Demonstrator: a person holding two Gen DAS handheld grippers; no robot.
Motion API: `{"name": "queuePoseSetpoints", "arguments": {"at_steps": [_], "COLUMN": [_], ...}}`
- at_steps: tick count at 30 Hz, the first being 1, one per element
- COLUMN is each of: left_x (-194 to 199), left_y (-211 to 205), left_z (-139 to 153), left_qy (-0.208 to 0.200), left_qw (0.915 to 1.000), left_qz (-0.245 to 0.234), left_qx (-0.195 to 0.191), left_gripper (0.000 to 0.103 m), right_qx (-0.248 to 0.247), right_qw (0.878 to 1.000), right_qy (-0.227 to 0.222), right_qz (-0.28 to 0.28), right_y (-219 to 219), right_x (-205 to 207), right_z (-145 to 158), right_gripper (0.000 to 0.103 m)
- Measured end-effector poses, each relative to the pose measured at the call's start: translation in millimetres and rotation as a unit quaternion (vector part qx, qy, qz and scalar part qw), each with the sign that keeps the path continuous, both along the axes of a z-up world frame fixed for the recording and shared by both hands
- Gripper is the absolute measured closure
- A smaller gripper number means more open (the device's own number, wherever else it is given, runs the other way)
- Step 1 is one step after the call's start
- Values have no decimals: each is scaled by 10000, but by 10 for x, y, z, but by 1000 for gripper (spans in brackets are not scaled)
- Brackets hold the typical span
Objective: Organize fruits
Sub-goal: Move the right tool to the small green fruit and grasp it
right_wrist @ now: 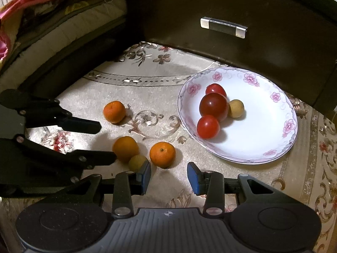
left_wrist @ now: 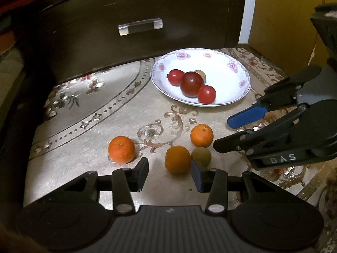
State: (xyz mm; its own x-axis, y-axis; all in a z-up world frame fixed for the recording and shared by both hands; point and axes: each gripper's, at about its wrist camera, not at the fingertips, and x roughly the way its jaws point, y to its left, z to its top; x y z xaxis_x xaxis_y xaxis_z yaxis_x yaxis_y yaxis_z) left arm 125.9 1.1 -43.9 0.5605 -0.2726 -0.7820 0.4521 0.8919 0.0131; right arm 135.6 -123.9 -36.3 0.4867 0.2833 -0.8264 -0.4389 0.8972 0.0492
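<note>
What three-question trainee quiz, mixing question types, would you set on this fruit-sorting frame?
1. How many oranges lie on the tablecloth, outside the plate?
2. True or false: the left gripper is shut on an orange.
3. Which fruit touches the small yellow-green fruit on the cloth: A) the far-left orange, B) the middle orange, C) the dark red tomato?

Key: 1. Three. 2. False; both it and the right gripper are open and empty. 3. B.
</note>
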Motion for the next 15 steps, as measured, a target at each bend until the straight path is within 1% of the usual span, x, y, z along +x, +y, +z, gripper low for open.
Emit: {"name": "queuePoseSetpoints", "arguments": {"at_steps": [5,10,12,15], "left_x": [63,124,133,128], "left_y": [-71,-80,-62,-50], "left_z": [-49,-46,-43,-42], "left_qy": [-4,-11,85,149], "left_qw": [10000,10000,9999,9998], "left_qz": [-29,-5,-8,-49], "left_qx": [35,-38,-125,-145], "left_gripper": [54,57,60,60], "right_qx": [1,24,17,34], "right_qw": [9999,9997,9995,9992], "right_qy": [76,178,232,285], "right_qz": [77,188,231,289], "right_y": [-22,-54,-52,-51], "right_x": [-10,-34,-40,-49], "right_z": [-12,-13,-23,-25], "right_gripper": [67,67,67,67]}}
